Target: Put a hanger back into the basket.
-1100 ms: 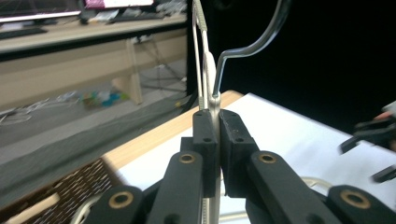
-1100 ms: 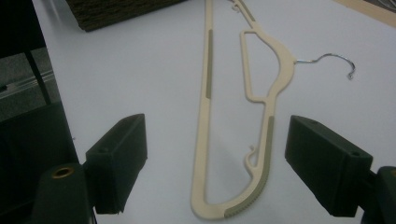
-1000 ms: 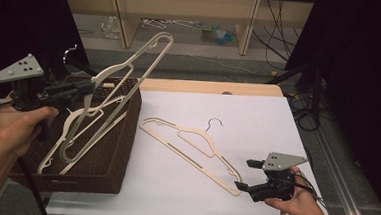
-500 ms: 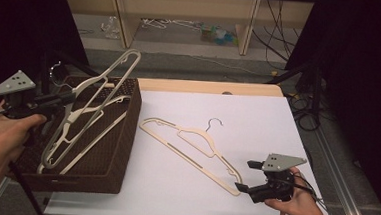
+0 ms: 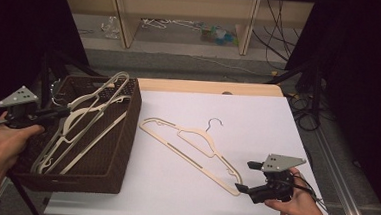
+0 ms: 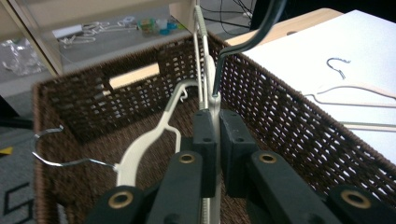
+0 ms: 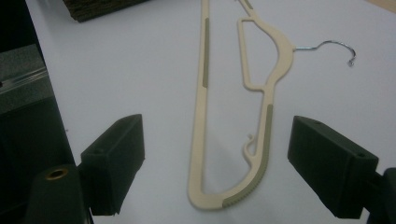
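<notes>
Pinching a cream hanger [image 6: 212, 114] between its pressed-together jaws, the left gripper [image 5: 53, 113] holds it over the brown wicker basket [image 5: 120, 158], where another hanger [image 6: 149, 140] lies inside. Beside the basket on the white table [image 5: 257, 121], a third hanger [image 5: 191, 150] lies flat, its rounded end between the wide-spread jaws of the right gripper [image 5: 242, 177].

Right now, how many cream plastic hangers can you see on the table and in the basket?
3: one cream plastic hanger on the white table, two in the brown wicker basket; more may be hidden.
</notes>
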A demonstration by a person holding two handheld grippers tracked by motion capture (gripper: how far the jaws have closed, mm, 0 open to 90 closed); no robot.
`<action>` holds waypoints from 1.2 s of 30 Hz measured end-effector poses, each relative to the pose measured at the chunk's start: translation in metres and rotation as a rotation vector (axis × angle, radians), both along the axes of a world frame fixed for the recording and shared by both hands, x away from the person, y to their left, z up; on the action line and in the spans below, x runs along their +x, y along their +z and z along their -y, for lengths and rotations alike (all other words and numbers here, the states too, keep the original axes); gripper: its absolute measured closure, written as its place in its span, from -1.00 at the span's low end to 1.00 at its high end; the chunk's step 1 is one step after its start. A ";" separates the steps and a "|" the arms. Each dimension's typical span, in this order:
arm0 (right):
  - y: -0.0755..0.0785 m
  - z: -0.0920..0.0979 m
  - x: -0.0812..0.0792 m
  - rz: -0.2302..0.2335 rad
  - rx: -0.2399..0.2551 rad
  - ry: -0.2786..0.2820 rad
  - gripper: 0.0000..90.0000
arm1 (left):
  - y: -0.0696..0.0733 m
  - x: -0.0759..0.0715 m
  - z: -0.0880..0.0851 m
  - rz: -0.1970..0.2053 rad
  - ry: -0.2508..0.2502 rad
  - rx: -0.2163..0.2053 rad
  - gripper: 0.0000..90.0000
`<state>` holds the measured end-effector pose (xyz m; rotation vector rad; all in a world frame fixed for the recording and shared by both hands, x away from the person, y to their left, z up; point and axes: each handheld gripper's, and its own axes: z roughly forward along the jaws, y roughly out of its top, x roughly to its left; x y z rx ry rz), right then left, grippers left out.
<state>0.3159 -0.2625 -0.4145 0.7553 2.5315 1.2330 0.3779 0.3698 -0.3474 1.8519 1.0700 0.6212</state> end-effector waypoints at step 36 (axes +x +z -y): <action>-0.007 -0.003 -0.001 -0.013 -0.006 -0.007 -0.54 | -0.026 -0.009 0.042 0.028 0.124 -0.086 0.11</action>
